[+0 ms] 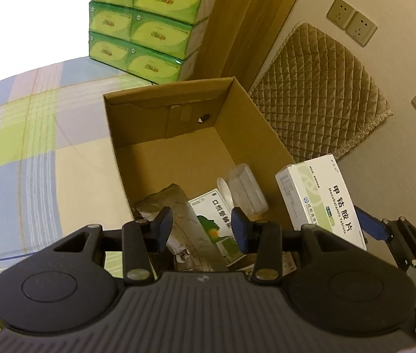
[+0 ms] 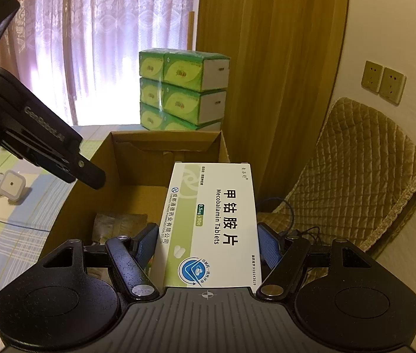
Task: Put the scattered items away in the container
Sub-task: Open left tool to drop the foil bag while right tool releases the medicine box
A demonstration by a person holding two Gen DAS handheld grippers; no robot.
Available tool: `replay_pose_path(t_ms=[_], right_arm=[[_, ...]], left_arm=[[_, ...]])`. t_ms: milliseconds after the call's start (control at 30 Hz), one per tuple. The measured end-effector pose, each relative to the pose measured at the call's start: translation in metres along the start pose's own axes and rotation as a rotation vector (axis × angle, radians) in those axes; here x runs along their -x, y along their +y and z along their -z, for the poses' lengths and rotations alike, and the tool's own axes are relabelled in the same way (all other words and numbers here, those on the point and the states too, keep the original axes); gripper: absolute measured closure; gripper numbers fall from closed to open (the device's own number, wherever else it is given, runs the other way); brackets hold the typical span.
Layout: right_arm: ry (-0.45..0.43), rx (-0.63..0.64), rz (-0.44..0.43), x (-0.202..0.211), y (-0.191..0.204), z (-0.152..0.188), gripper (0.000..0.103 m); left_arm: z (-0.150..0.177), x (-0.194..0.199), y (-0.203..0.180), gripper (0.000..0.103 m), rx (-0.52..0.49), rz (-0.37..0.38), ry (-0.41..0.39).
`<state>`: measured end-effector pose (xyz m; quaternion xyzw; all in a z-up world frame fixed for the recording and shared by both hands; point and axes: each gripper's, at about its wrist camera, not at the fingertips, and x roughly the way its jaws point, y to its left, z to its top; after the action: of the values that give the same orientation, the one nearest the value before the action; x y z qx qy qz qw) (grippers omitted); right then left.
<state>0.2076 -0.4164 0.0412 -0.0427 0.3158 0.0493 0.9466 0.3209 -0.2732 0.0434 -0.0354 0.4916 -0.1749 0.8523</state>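
Right gripper (image 2: 208, 244) is clamped on the white Mecobalamin tablet box (image 2: 212, 223), both blue pads pressed to its long sides, box held just ahead of it above the near right corner of the open cardboard box (image 1: 237, 123). Left gripper (image 1: 202, 226) hangs over the same carton with its fingers apart and nothing between them. Below it lie a crumpled grey packet (image 1: 175, 206), a green-and-white medicine box (image 1: 210, 214) and a clear plastic case (image 1: 247, 188). Beyond the carton, stacked green tissue packs (image 1: 146, 20).
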Motion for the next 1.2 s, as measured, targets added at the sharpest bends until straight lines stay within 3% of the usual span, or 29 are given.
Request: replay_pose_path(t_ms=[333,367,400,433,733,1200], right_arm=[[0.009,0.008,-0.036,-0.013,0.012,0.001,0.028],[0.006,0.007,-0.043,-0.014,0.012,0.002,0.022],[-0.008,0.004,-0.046,-0.013,0.013,0.002,0.001],[-0.029,0.008,-0.042,-0.011,0.013,0.003,0.0],[-0.008,0.038,-0.032,-0.008,0.019,0.01,0.0],[0.011,0.008,-0.068,0.007,0.039,0.014,0.0]], left_arm=[[0.009,0.012,0.017,0.057,-0.032,-0.03,-0.02],[0.009,0.013,0.019,0.056,-0.029,-0.029,-0.018],[0.011,0.013,0.022,0.055,-0.028,-0.03,-0.015],[0.011,0.013,0.025,0.054,-0.026,-0.03,-0.014],[0.021,0.021,0.052,0.051,0.001,-0.041,-0.021],[0.053,0.052,0.085,0.013,-0.016,-0.059,-0.062]])
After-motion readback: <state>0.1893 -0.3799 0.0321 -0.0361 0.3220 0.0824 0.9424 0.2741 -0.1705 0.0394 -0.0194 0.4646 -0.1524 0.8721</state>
